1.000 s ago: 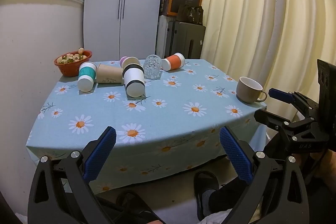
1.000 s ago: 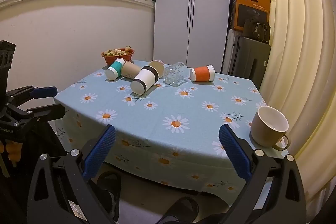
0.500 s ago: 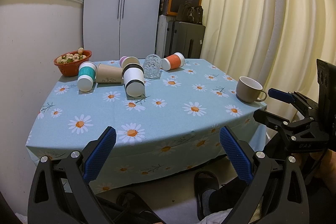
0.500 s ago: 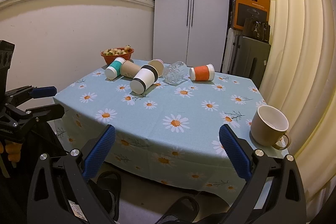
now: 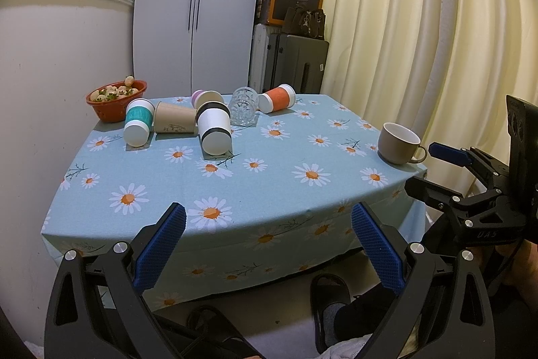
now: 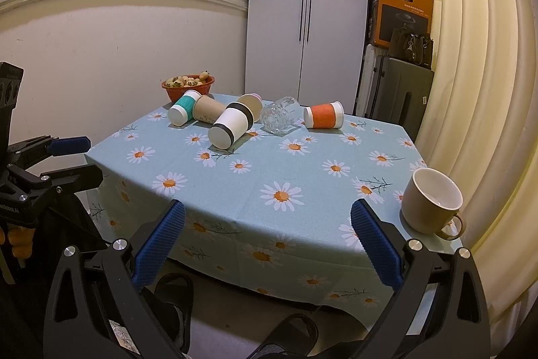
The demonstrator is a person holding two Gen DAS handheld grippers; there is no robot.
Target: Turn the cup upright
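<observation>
Several cups lie on their sides at the far end of the table: a teal-banded cup [image 5: 137,122], a brown paper cup [image 5: 175,122], a white cup with black bands [image 5: 214,127], a pink cup [image 5: 205,97], a clear glass [image 5: 244,110] and an orange-banded cup [image 5: 277,98]. A beige mug [image 5: 398,143] stands upright at the right edge. The white cup [image 6: 232,125] and mug [image 6: 431,201] also show in the right wrist view. My left gripper [image 5: 268,248] and right gripper [image 6: 267,244] are open and empty, before the table's near edge.
A red bowl of small items [image 5: 116,96] stands at the far left corner. The table has a blue daisy tablecloth [image 5: 269,177]. A wardrobe [image 5: 195,9], suitcase [image 5: 299,63] and curtain [image 5: 420,39] stand behind. Feet in slippers [image 5: 331,295] are under the table.
Both views have shifted very slightly; the table sits a touch higher in the frame. The cups and mug have not moved, and both grippers stay open.
</observation>
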